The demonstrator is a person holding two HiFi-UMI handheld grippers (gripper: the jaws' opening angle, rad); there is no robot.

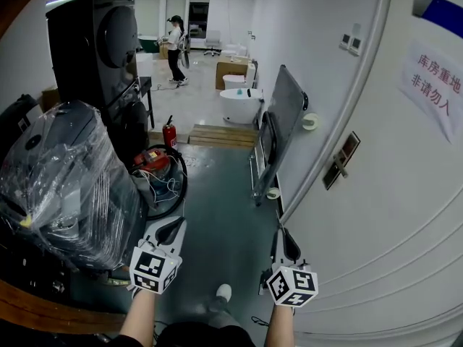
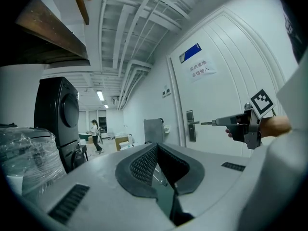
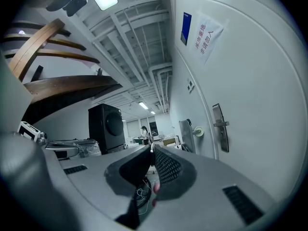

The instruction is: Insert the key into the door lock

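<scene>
Near: left gripper (image 2: 156,148), jaws seen pressed together, nothing held | right gripper (image 3: 151,150), jaws clamped on key (image 2: 208,123), key held level and pointed at door (image 1: 376,223) | ahead: lock (image 1: 340,161) seen on door, key still apart from it | far: black washer (image 1: 94,42) and person (image 1: 175,49) noted.

Storage or back-of-house area for appliances and bathroom fittings. Bare grey concrete floor (image 1: 224,215), exposed white ceiling pipes (image 2: 130,42), strip ceiling lights (image 2: 100,96). Goods stand loose on the floor: tall black stacked laundry machine (image 1: 94,49), grey appliance under clear plastic wrap (image 1: 65,179), white oval bathtub (image 1: 239,105), brown cardboard box (image 1: 231,69), low wooden pallet (image 1: 221,136). Red fire extinguisher (image 1: 170,134) stands by the pallet. White panelled door (image 1: 376,223) carries a paper notice (image 1: 434,85) with red characters.
</scene>
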